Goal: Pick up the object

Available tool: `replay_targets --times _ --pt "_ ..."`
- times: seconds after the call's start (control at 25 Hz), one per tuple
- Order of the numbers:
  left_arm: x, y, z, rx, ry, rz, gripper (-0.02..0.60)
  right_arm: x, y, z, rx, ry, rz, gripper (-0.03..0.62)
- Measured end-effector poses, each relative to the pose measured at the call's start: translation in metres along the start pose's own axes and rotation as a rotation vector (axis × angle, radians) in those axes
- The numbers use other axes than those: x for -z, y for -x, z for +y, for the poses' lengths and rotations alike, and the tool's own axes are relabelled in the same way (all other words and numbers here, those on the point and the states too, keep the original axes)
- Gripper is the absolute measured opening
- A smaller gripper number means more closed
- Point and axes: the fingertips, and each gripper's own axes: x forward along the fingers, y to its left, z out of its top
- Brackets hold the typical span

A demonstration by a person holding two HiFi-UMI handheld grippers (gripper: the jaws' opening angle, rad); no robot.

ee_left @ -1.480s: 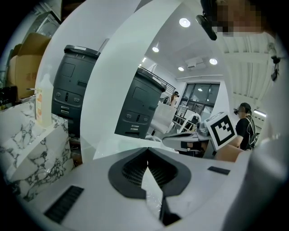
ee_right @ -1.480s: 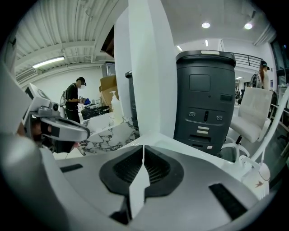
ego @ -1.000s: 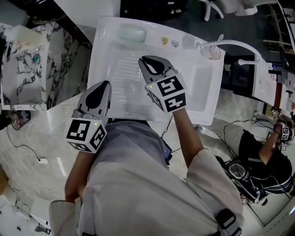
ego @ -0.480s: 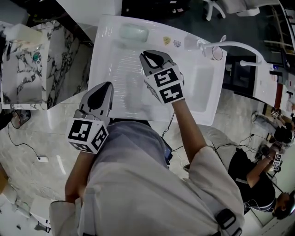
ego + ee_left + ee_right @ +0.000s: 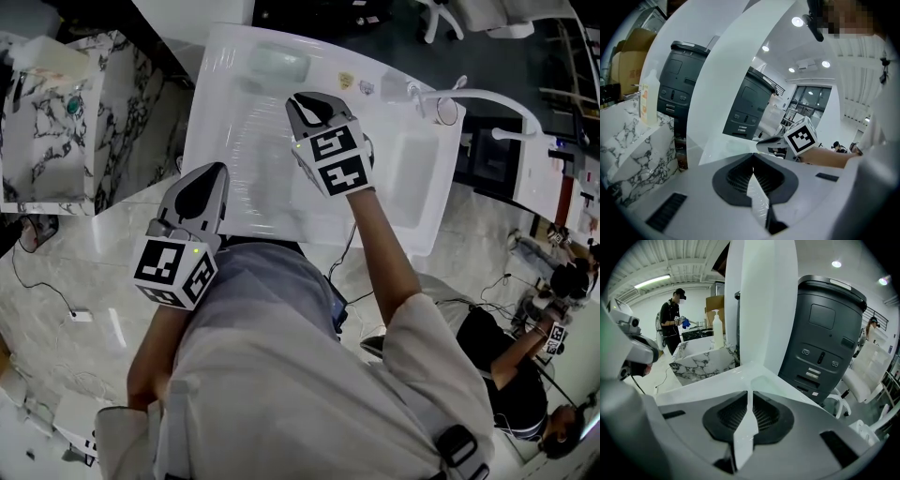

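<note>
Both pairs of jaws were closed on nothing. The right gripper [image 5: 314, 111] hovered over the white bench [image 5: 211, 112], and the left gripper [image 5: 202, 187] hung at its near edge. The pale green block [image 5: 277, 64] — likely the object — lay by the far rim, well apart. If the jaws reached it unopened, they could shove it off the rim.

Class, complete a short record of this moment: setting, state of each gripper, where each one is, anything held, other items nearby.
Setting: white moulded sink unit with a ribbed board and a basin
Left gripper: jaws together, nothing between them; at the unit's near left edge
Right gripper: jaws together, nothing between them; above the middle of the unit
Held: nothing
Candidate object: pale green rectangular block at the unit's far edge, untouched
Nearby: white curved faucet; marble-patterned box
</note>
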Motion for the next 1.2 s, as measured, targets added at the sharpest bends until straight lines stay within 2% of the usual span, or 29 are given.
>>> replay_targets --times 0.56,1.2 --pt "0.0 0.01 0.017 -0.019 0.028 -0.007 0.008 0.0 -0.033 0.003 0.007 0.105 0.075 0.046" --pt "0.0 0.011 0.026 -0.022 0.045 -0.001 0.008 0.008 -0.065 -0.009 0.064 0.251 0.181 0.074"
